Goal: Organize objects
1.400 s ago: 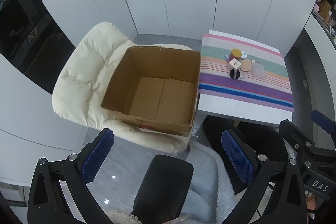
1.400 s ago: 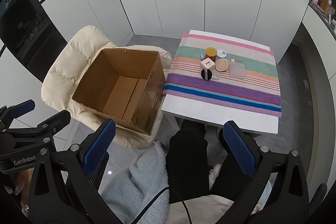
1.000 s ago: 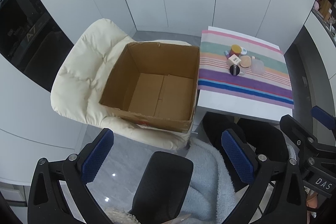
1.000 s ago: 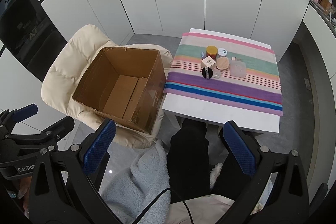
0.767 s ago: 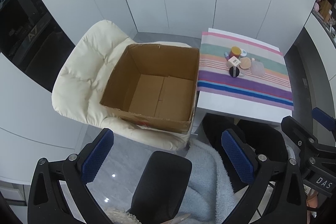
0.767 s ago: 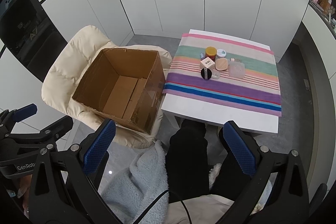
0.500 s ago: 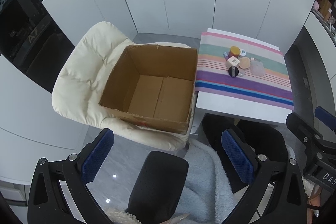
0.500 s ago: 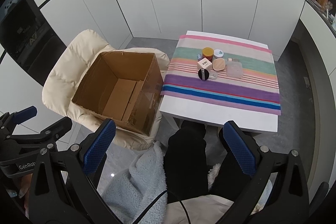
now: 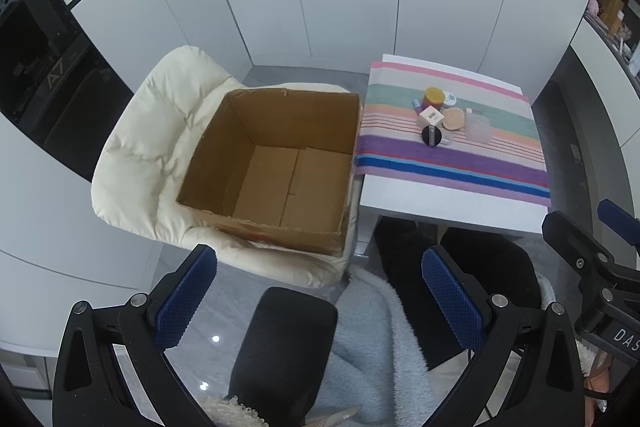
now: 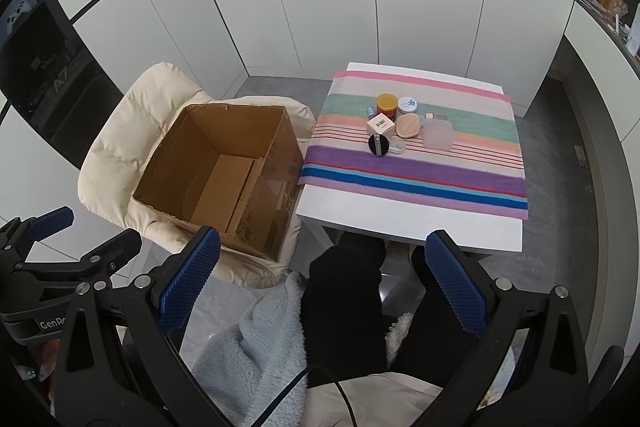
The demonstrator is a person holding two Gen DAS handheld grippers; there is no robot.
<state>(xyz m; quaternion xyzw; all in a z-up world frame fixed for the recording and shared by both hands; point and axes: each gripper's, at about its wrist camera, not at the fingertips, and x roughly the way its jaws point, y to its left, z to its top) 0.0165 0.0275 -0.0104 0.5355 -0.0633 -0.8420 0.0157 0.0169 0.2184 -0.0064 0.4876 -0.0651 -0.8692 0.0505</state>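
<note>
1. The things to organize sit in a tight cluster on the striped cloth (image 10: 420, 171) that covers the white table (image 10: 408, 223). They are a yellow-lidded jar (image 10: 387, 105), a white-lidded jar (image 10: 407, 104) touching it, a small white box (image 10: 379, 125) with a barcode on top, a tan compact (image 10: 408, 126), a black round lid (image 10: 378, 145), a clear plastic container (image 10: 438, 134) and a small blue bottle (image 10: 371, 112).
2. The cardboard box (image 9: 276, 167) stands open and empty on the cream cushioned chair (image 9: 160, 131), just beside the table's left edge.
3. The left gripper (image 9: 320, 303) has its jaws spread wide, holds nothing and touches nothing; it hangs above the floor and the person's lap, well short of the box.
4. The right gripper (image 10: 322, 291) is likewise spread wide and empty, hanging over the person's black-trousered legs (image 10: 344, 299) near the table's front edge, well apart from the cluster.
5. A pale blue fleece (image 10: 248, 351) lies across the lap.
6. Readable writing: "GenRo" on the left gripper's body in the right wrist view, "DAS" on the right gripper's body in the left wrist view, and "A7" on the dark panel (image 9: 52, 79) at far left. The jar labels are too small to read.
</note>
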